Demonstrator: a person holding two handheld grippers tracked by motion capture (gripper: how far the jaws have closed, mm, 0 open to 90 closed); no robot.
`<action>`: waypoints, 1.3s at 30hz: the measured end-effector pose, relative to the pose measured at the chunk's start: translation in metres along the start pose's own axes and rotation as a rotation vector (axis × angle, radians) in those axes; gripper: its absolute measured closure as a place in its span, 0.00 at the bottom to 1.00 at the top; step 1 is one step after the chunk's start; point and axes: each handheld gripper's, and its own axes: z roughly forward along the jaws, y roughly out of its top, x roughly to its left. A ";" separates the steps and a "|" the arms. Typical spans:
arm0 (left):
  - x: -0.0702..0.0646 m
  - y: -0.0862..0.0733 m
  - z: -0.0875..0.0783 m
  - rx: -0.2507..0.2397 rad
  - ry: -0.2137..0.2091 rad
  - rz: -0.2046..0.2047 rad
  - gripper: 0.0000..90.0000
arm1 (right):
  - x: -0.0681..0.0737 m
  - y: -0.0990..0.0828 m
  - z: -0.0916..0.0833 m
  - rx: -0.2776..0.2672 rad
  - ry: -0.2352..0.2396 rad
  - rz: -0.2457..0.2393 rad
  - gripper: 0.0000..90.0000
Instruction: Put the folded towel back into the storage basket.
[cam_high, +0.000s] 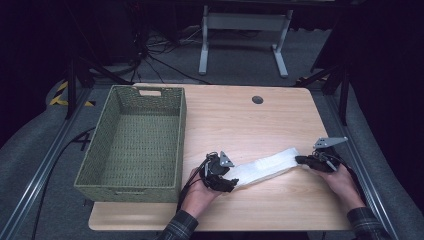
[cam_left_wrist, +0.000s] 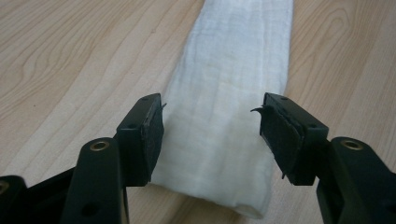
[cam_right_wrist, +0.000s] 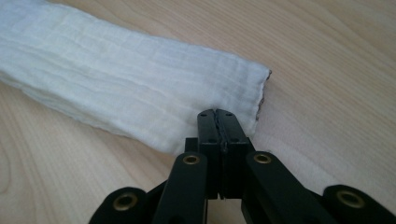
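Tongs first: our left tongs stand parted, pads on either side of the folded white cloth without pressing it. Our right tongs are pinched shut on the cloth's other end, low in the right gripper view. From above, the cloth lies as a long strip across the lower middle of the bench. At the left of that frame sits a green woven basket, well apart from the cloth.

One white folded cloth on the table, at about five o'clock. One green woven basket at nine o'clock. Two grippers: left gripper, right gripper. One round hole at twelve.
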 end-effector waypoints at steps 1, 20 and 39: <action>0.000 0.000 0.000 -0.003 -0.001 -0.002 0.45 | -0.001 0.003 0.002 0.001 0.000 -0.002 1.00; 0.008 0.003 0.001 -0.011 0.004 -0.026 0.47 | -0.015 0.046 0.043 -0.020 0.018 -0.034 1.00; 0.025 0.024 0.028 0.076 0.019 -0.042 0.99 | 0.032 0.028 0.012 -0.066 0.144 -0.053 0.99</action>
